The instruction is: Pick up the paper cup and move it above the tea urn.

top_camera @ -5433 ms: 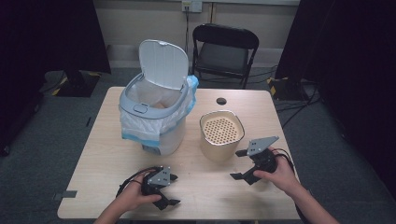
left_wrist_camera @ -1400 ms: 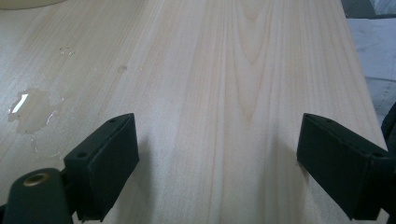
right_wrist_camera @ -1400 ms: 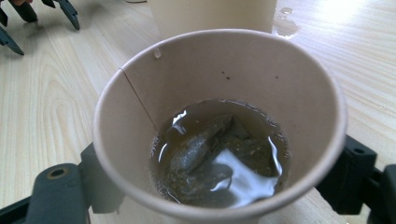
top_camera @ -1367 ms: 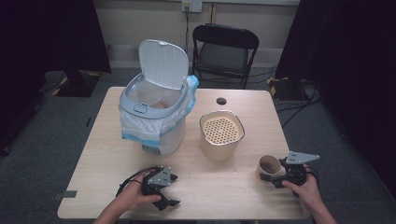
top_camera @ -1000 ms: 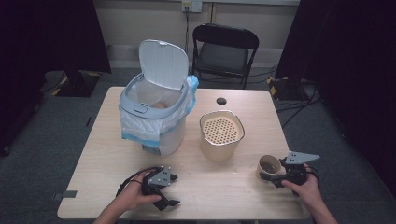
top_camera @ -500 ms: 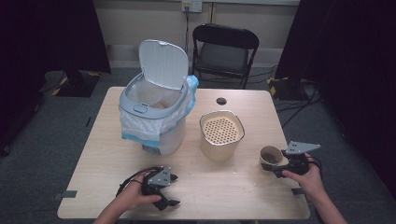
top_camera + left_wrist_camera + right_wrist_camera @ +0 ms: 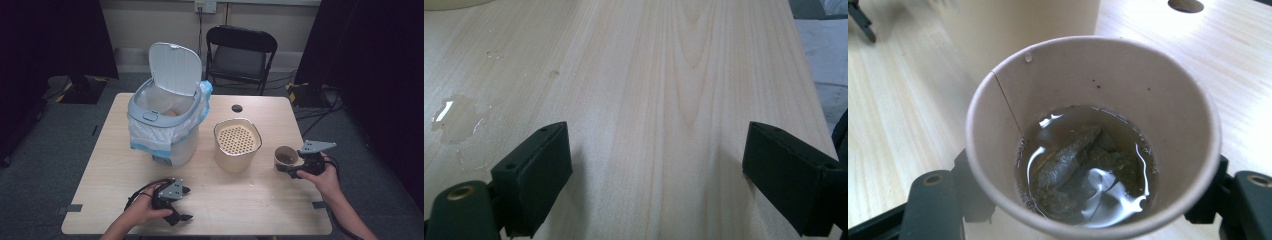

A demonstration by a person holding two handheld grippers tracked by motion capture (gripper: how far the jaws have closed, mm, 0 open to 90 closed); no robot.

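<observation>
The left tongs [image 7: 176, 202] rest open on the near edge of the desk [image 7: 260, 210], jaws spread over bare wood beside a small spill [image 7: 451, 116], unmoved over the last seconds. The right tongs [image 7: 289, 169] grip the cup [image 7: 285, 156] (tea and a tea bag [image 7: 1068, 160] inside) and have carried it from the near right corner up and inward, so it now sits upright just right of the strainer pot [image 7: 237, 144]. Draining into that pot looks like the next step; the open bin [image 7: 165, 125] stands farther back for the solids.
</observation>
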